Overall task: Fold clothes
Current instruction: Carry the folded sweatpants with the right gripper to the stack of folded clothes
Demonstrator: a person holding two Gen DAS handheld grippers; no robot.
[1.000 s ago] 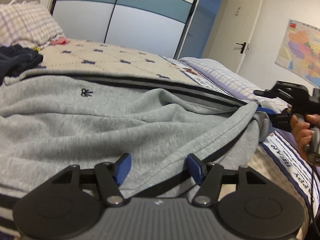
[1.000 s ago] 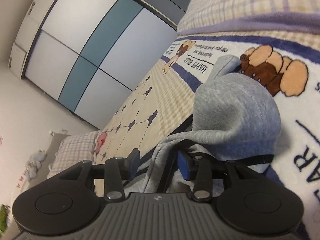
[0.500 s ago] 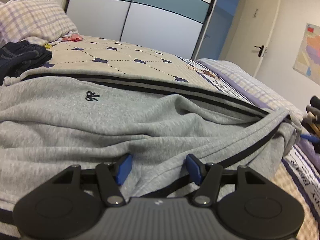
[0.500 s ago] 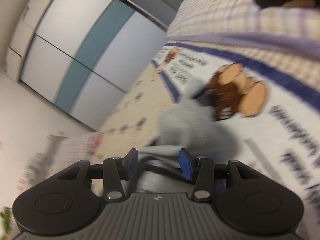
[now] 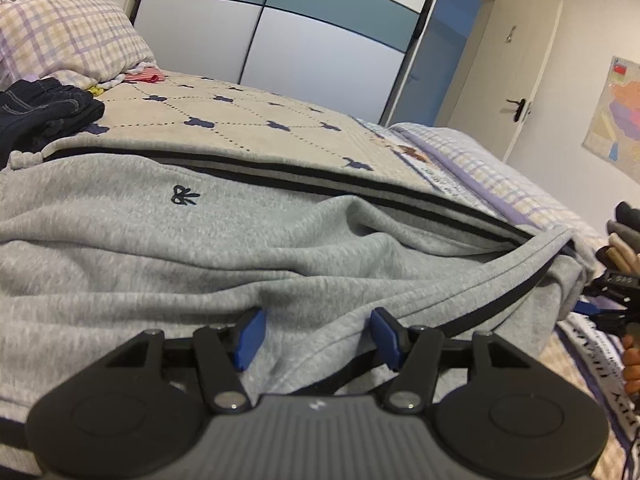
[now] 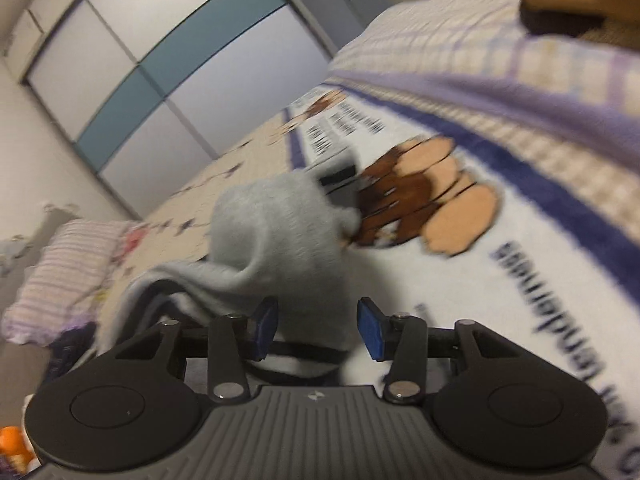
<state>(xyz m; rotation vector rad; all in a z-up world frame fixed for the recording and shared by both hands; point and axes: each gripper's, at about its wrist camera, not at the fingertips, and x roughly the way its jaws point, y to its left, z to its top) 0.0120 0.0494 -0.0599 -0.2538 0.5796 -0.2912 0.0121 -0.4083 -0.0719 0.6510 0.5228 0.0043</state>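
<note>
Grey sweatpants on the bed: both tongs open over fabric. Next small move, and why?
Probably close the left tongs on the striped fold of the grey sweatpants. Their pads stand apart with cloth bunched between them. The right tongs are also open over the cuff end, but that view is blurred, so let them settle first.

Grey garment (image 5: 280, 240): matt fleecy cloth; wardrobe (image 5: 300, 36): smooth glossy panels.
</note>
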